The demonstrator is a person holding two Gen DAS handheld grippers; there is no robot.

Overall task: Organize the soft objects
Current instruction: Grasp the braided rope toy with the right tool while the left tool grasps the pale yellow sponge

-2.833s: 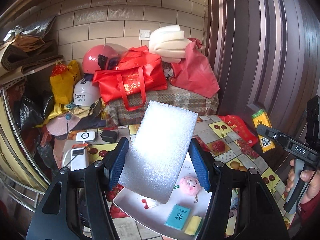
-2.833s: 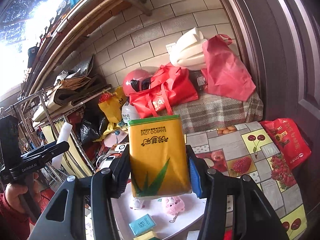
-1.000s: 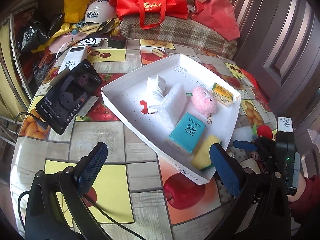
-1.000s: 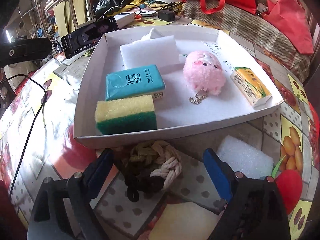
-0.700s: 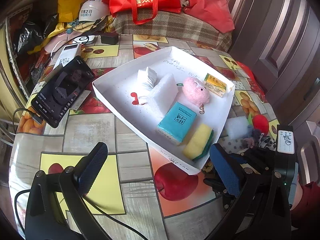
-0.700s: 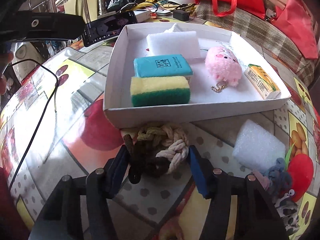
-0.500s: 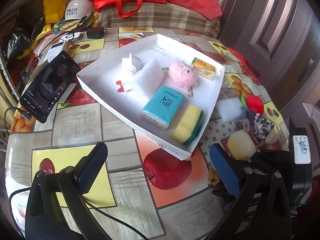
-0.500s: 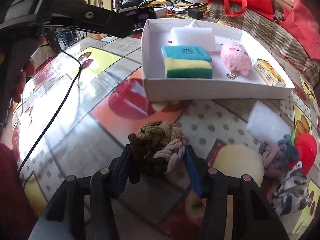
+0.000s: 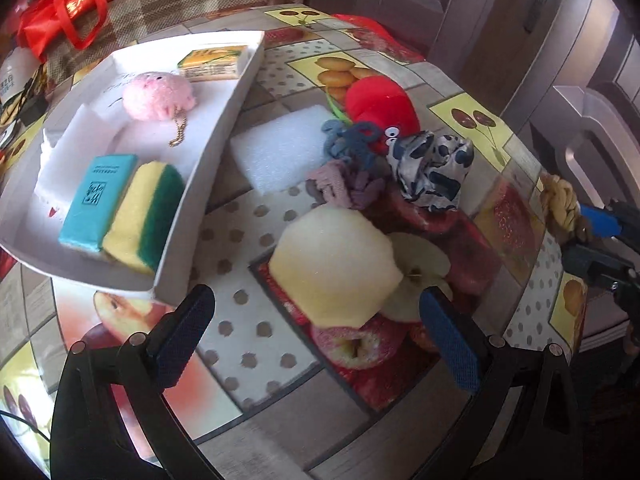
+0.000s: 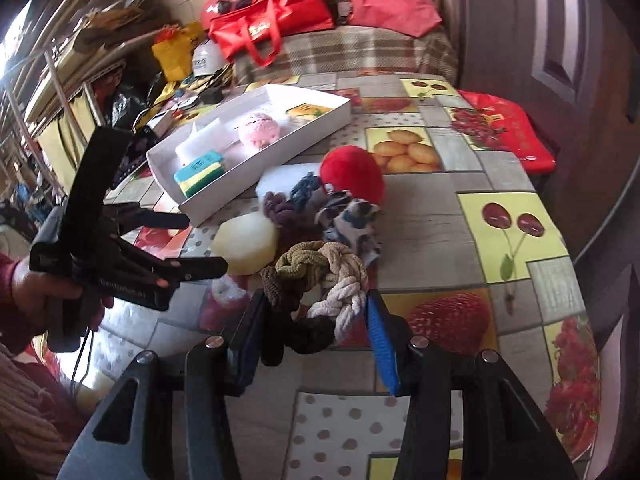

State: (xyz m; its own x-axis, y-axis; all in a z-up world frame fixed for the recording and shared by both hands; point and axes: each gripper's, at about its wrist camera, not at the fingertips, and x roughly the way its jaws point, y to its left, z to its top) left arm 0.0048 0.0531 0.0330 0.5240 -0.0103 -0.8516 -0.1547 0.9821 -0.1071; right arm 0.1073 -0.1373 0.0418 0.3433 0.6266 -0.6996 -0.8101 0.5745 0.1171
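Open left tool [image 9: 316, 330], yellow sponge [image 9: 336, 266], possibly round

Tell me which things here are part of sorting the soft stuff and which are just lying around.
Part of the job:
white tray
braided rope knot in the right claw
yellow round sponge
white foam block
red plush
patterned cloth scrunchie

Just lying around:
red bag
yellow bag
plaid cloth

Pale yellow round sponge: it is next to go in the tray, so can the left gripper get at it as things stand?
Probably yes. The left gripper is open, and the pale yellow round sponge lies just ahead between its jaws, nothing on top.
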